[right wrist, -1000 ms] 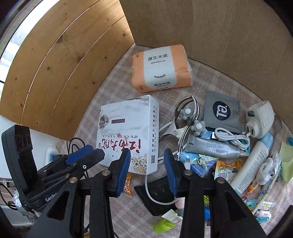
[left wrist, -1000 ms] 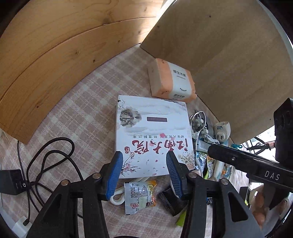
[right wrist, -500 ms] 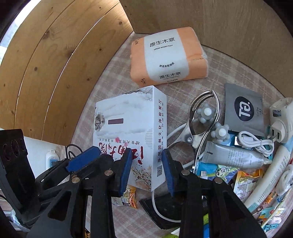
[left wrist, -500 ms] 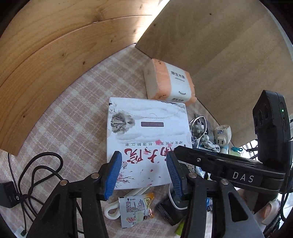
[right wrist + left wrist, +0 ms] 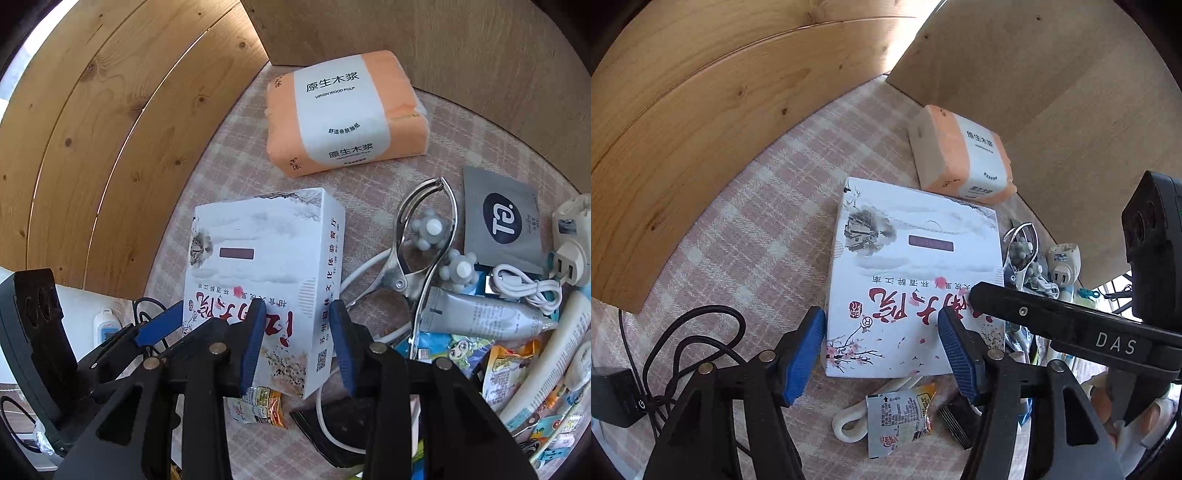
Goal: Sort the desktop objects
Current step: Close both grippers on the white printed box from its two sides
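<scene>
Here both grippers hang over the white box [image 5: 916, 273], which lies flat on the checked cloth [image 5: 746, 236] beside the orange tissue pack [image 5: 347, 114]. The left gripper [image 5: 882, 343] is opening, jaws straddling the box's near end; the right gripper [image 5: 295, 339] is opening above its right edge, pads not pressing.

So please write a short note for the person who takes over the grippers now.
Left gripper: jaws opening, straddling the near left corner of the white box, not pressing.
Right gripper: jaws opening around the box's near right corner; grip unclear.
Box lies on the checked cloth, tissue pack behind it, clutter to its right.
Done: nothing visibly sorted.
Left: everything.
</scene>
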A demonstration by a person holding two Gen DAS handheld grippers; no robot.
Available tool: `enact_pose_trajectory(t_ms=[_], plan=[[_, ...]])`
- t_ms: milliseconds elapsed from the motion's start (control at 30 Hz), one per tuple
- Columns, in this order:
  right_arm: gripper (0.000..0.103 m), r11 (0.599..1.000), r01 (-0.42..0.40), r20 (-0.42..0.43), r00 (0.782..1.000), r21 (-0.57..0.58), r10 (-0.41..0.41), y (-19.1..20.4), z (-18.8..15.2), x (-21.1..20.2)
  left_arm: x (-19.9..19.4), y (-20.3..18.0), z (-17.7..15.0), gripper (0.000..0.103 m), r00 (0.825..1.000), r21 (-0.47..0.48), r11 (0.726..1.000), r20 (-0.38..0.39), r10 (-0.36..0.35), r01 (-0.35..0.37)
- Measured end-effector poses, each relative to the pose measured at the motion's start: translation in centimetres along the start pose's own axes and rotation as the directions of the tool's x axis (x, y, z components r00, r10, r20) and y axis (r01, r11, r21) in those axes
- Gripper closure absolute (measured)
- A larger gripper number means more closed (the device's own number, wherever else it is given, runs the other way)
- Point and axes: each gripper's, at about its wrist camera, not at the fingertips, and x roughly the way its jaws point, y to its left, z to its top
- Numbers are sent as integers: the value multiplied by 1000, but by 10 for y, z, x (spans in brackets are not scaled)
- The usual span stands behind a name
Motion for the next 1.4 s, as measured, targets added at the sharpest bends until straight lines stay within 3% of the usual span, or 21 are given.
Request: enact_pose_trajectory(t_ms=[300, 567, 833, 1033, 1400], plan=[[66, 999, -31, 46, 998, -27, 32, -9, -49, -55, -40, -29, -35, 43, 998, 28, 1000, 55, -12, 11], [66, 999, -25, 129, 991, 42, 19, -46, -130, -110, -71, -80, -85, 43, 996, 118, 993, 77, -35, 26], [66, 985, -45, 237, 972, 166, 5, -127, -214, -181, -77, -166, -145, 42, 995, 282, 957, 55, -81, 62], [66, 952, -42, 317, 947, 304, -60, -210, -277, -241, -67, -257, -191, 42, 991, 423, 898, -4, -133, 122], [66, 854, 10, 370, 899, 519, -235, -350, -402, -330, -32, -424, -304, 42, 965, 633, 729, -164, -203, 261]])
